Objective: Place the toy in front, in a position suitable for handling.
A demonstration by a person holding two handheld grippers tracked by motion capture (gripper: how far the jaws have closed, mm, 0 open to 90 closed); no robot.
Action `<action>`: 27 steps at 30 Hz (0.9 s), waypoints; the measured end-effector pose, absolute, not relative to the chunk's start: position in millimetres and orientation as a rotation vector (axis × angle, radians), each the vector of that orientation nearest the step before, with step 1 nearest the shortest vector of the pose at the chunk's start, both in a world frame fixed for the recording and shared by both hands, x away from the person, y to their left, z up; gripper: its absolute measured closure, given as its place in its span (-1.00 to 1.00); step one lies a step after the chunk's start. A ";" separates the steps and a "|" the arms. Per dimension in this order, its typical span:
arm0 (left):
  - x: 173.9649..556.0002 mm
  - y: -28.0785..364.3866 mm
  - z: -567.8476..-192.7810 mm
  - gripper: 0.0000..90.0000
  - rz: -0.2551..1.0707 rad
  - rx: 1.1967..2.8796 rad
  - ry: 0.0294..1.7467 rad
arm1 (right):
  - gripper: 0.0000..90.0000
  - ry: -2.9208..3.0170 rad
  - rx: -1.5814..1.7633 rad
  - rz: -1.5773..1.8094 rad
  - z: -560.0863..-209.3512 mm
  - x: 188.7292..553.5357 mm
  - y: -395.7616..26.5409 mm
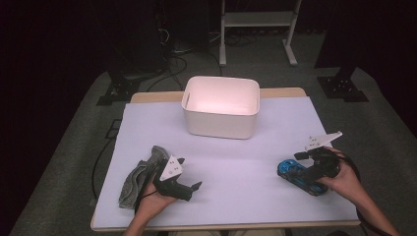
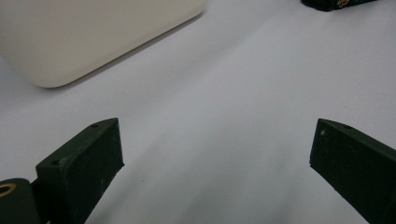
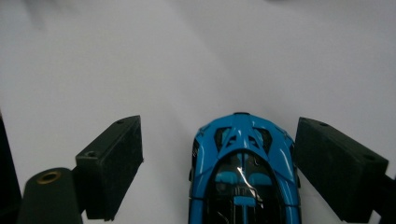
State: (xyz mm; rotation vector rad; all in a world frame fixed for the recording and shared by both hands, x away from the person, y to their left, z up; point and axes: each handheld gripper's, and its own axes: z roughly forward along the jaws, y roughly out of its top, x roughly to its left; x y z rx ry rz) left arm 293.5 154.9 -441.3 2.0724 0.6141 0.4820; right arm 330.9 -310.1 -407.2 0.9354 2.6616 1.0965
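Observation:
A blue toy car (image 1: 295, 174) lies on the white table cover at the right, and my right gripper (image 1: 295, 162) sits over it. In the right gripper view the car (image 3: 245, 172) lies between the open jaws, close to the right jaw and apart from the left one. My right gripper (image 3: 217, 154) is not closed on it. At the left, my left gripper (image 1: 189, 174) rests low over the cover next to a grey cloth (image 1: 140, 177). Its jaws stand wide apart in the left gripper view (image 2: 217, 149) with only bare cover between them.
A white bin (image 1: 221, 105) stands at the back middle of the table; its wall (image 2: 79, 37) shows ahead of the left gripper. The table's front edge runs just behind both hands. Beyond the table are dark floor, cables and a white stand (image 1: 258, 29).

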 end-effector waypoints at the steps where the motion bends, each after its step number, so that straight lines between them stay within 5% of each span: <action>1: 293.5 154.9 -441.7 -0.96 0.479 2.077 0.616 | -0.67 2.660 0.944 1.086 -409.2 330.6 -312.6; 27: 293.7 154.5 -442.6 -0.96 0.470 2.078 0.618 | -0.67 2.665 1.028 0.988 -434.0 326.7 -332.4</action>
